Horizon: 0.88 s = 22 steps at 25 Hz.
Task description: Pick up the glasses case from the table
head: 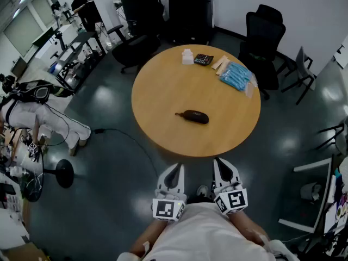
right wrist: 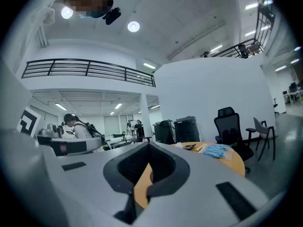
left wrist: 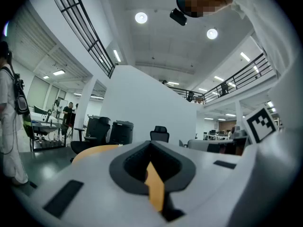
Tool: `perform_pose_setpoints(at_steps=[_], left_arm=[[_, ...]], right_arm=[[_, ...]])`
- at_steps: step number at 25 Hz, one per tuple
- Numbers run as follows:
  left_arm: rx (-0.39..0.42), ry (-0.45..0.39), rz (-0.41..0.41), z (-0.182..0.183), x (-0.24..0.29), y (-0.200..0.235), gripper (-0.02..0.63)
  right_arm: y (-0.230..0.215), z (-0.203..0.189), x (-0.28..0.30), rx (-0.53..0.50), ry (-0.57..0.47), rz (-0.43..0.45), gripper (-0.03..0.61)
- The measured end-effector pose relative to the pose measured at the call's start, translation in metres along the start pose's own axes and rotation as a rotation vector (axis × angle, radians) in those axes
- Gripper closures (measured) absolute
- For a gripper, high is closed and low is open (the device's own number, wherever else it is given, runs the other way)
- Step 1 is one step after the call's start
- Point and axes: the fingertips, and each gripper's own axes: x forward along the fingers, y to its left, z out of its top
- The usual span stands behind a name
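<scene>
Head view: a dark glasses case [head: 196, 116] lies untouched near the middle of the round bench [head: 163, 91]. At its six o'clock, off the edge, left hand-held gripper [head: 176, 168] and right hand-held gripper [head: 221, 163] hover pressed together, empty, seemingly because the reach has not begun.

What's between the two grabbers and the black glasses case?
Nothing but bare table: the head view shows only wood between the left gripper, right gripper and glasses case.

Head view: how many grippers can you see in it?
2. The left gripper and the right gripper sit side by side at the bottom, fingers closed, just short of the table's near edge. None seems hidden.
</scene>
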Motion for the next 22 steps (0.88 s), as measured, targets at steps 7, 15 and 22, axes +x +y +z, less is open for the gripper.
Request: perform_pose_setpoints(at_steps=[7, 15, 22], left_arm=[[-0.008, 0.000, 0.004, -0.003, 0.000, -0.007, 0.609], [-0.010, 0.014, 0.010, -0.010, 0.000, -0.022, 0.609], [0.020, 0.063, 0.035, -0.029, 0.011, -0.018, 0.609]], right_arm=[[-0.004, 0.001, -0.006, -0.001, -0.008, 0.008, 0.563], [-0.014, 0.002, -0.017, 0.023, -0.023, 0.025, 0.563], [-0.035, -0.007, -0.018, 0.049, -0.014, 0.039, 0.563]])
